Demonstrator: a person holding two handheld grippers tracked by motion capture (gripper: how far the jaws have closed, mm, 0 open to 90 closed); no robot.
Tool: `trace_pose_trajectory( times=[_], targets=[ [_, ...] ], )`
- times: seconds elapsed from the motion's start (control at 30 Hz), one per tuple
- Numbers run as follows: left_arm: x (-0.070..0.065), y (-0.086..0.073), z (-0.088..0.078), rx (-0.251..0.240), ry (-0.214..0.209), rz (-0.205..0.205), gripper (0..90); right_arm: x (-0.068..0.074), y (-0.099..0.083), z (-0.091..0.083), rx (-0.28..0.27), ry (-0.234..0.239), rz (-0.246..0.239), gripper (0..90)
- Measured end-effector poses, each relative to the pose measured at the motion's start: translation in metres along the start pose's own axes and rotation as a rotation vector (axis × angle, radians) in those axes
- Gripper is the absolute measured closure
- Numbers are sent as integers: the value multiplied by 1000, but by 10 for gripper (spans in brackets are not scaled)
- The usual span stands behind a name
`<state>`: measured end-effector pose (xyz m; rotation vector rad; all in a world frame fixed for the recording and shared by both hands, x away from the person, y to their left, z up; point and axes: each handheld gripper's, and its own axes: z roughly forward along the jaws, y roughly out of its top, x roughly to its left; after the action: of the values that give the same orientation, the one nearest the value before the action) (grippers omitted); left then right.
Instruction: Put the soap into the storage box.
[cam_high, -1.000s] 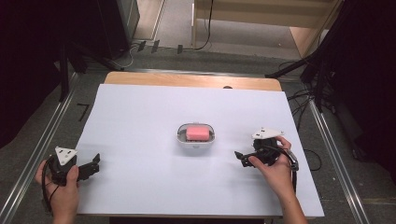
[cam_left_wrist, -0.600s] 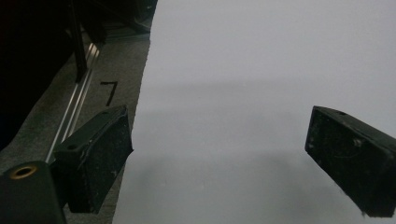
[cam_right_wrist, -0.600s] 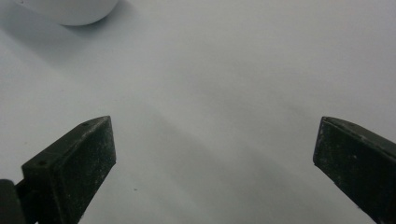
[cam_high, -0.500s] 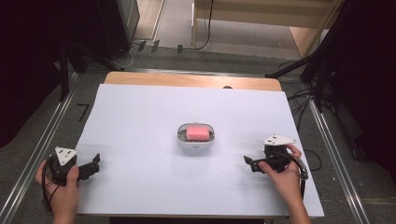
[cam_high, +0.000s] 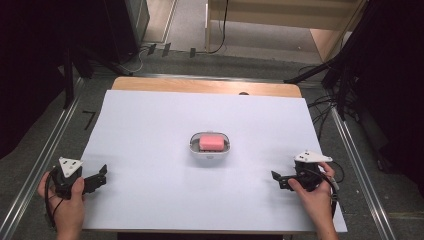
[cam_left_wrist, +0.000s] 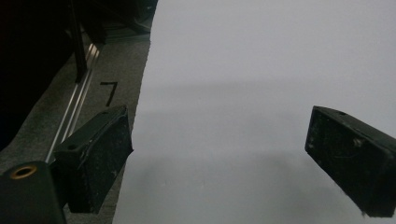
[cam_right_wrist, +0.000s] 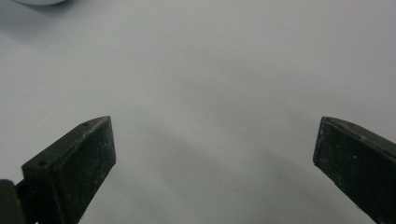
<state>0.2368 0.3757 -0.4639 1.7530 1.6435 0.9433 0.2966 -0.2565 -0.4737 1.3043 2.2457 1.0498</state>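
Both grippers, left (cam_high: 95, 179) & right (cam_high: 281, 180), sit wide apart w/ nothing held, near table corners. Pink soap (cam_high: 212, 142) lies in white dish (cam_high: 196, 149) mid-table; looks placed already, little left.

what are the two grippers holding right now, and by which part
Nothing. The left gripper and right gripper both stand open over the white table sheet, apart from the pink block in its white dish.
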Motion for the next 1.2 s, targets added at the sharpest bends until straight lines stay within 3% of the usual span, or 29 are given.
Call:
trace_pose_trajectory(
  times=[0.7,1.07,1.2],
  targets=[
    [1,0,0,1,-3,-3,77,-30,-29,-31,-56,-71,101,0],
    [1,0,1,3,-3,-6,77,-56,-44,-50,-111,-137,188,0],
    [1,0,0,3,-7,-10,77,-61,-48,-52,-117,-139,211,0]
  ],
)
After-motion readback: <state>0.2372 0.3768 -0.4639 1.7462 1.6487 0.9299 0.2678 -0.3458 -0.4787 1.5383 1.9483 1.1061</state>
